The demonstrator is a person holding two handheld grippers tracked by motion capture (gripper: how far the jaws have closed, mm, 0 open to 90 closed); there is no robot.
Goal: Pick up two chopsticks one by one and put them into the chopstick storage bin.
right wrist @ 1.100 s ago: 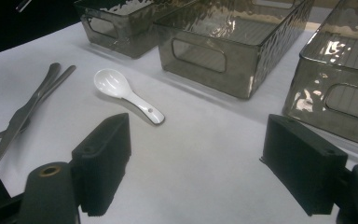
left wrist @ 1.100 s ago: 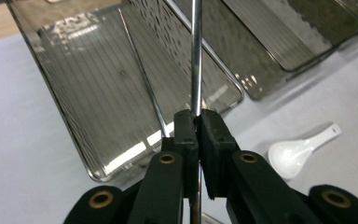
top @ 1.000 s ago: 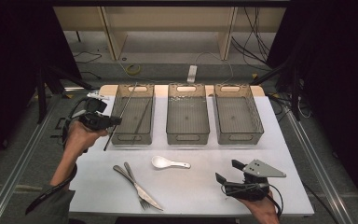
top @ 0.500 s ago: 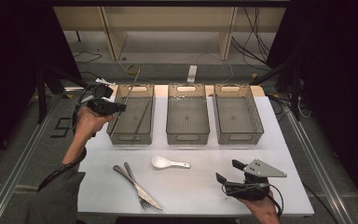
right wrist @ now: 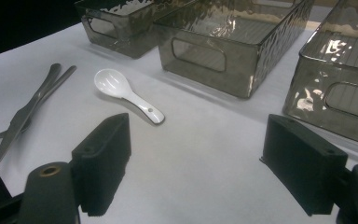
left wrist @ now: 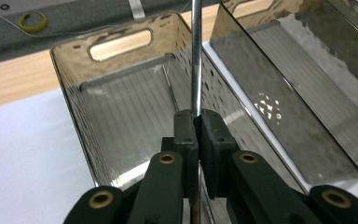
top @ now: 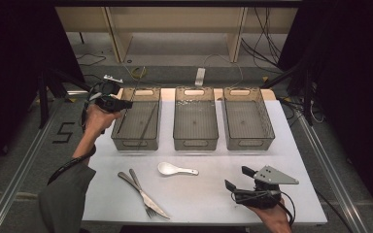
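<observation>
My left gripper point(top: 125, 103) hangs over the left edge of the left smoky bin point(top: 126, 142) and is shut on a thin metal chopstick point(top: 138, 83). In the left gripper view the chopstick point(left wrist: 196, 56) rises straight from between the pressed pads, above the bin floor point(left wrist: 121, 116). A second thin stick point(top: 148, 124) lies inside that bin. My right gripper point(top: 236, 178) rests at the table's front right, open, with nothing between its pads point(right wrist: 103, 158). A white ceramic spoon point(top: 175, 169) lies at mid-table, also seen as the spoon point(right wrist: 123, 93) ahead of the right jaws.
A metal knife and fork point(top: 141, 191) lie crossed at the front left of the white table point(top: 199, 199). The middle bin point(top: 195, 141) and the right bin point(top: 248, 142) stand beside the left one. Cables and a shelf frame lie on the floor beyond.
The left hand has carried the chopstick away from the person and a little right, from beside the left bin's near half to over its far half. The right gripper has kept still.
</observation>
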